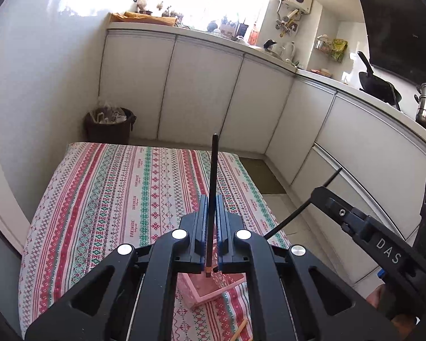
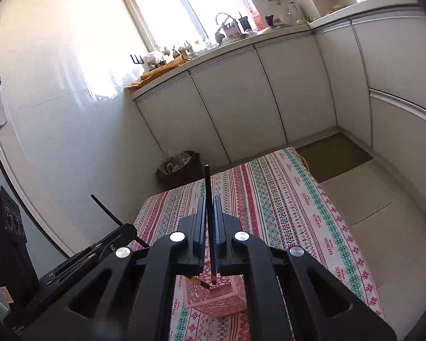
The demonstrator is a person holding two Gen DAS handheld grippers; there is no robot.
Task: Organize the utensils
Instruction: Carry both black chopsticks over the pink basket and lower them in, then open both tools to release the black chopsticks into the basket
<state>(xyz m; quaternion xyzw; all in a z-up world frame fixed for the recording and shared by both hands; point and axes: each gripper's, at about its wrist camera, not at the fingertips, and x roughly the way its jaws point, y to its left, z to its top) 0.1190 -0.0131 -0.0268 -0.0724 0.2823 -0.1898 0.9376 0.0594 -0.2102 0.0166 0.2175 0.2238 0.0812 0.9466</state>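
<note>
A counter [image 1: 105,199] covered by a red, green and white patterned cloth [image 2: 298,204] carries a pink box [image 2: 218,298]; near its front edge lies perhaps a wooden stick [image 1: 240,330].

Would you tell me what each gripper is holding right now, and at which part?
Each holds one dark chopstick. The left gripper clamps its chopstick along the lower half; the right gripper does the same with its chopstick.

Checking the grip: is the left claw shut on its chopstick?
Shut: the left claw pinches the black chopstick between its pads.
</note>
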